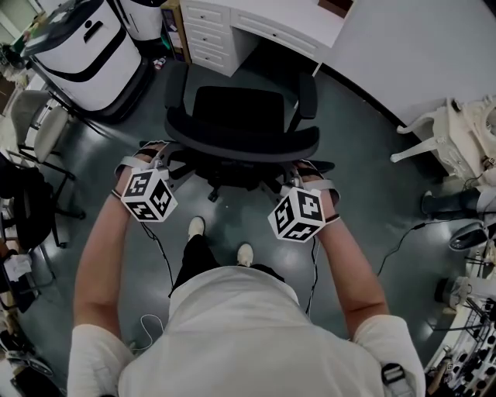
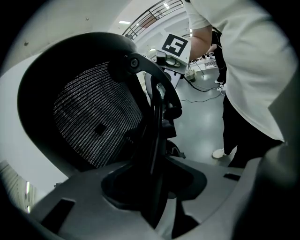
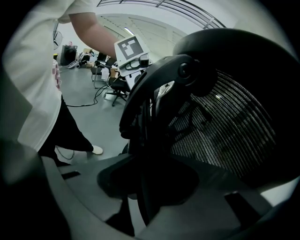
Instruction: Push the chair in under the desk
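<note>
Head view: chair (image 1: 236, 116), black with a mesh back, stands on the grey floor (image 1: 364, 178) with its seat facing the white table (image 1: 279, 23). It is near the table but not yet under it. The backrest's long axis runs across the frame, so the push goes square to it, up-frame. The left gripper (image 1: 153, 155) and right gripper (image 1: 306, 172) sit at opposite side edges of the backrest, level with each other and neither nearer. The dark knee opening lies right of the drawer stack (image 1: 205, 31). By my reading the chair stands slightly left of that opening, so the left armrest (image 1: 174, 85) may meet the drawers unless the push bears right.

Left gripper view: the backrest's side rail (image 2: 154, 122) runs down between the jaws and fills the gap. Jaws clenched on it, as far as I can judge. Mesh lies left of the rail.

Right gripper view: same picture mirrored. The rail (image 3: 140, 117) passes between the jaws, which grasp it, with the mesh (image 3: 225, 131) to the right.
</note>
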The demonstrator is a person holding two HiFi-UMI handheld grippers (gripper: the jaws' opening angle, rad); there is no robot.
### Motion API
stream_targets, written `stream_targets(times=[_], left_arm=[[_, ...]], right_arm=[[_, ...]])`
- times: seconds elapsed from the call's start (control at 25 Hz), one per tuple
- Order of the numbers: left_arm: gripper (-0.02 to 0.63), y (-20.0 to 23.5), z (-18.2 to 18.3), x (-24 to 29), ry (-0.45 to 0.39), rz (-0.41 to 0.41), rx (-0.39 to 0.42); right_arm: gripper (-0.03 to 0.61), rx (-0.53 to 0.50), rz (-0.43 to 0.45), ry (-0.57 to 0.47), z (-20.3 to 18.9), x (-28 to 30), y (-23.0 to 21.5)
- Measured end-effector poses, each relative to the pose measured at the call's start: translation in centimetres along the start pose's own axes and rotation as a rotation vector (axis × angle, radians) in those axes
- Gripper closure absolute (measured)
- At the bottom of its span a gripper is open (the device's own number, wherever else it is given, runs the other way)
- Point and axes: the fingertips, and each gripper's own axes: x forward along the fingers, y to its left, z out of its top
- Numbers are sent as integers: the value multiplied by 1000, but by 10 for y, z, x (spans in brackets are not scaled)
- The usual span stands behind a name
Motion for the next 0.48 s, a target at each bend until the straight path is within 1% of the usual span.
stream_targets(times=[0.16, 0.32, 0.48], left_arm=[[460, 20, -15, 5, -20, -23, 26], [459, 43, -38, 6, -38, -42, 52], [462, 67, -55, 11, -55, -68, 79]], right_arm=[[456, 37, -1, 24, 8, 15, -14], [456, 48, -38, 39, 23, 35, -28], [456, 78, -56, 59, 32, 53, -44]])
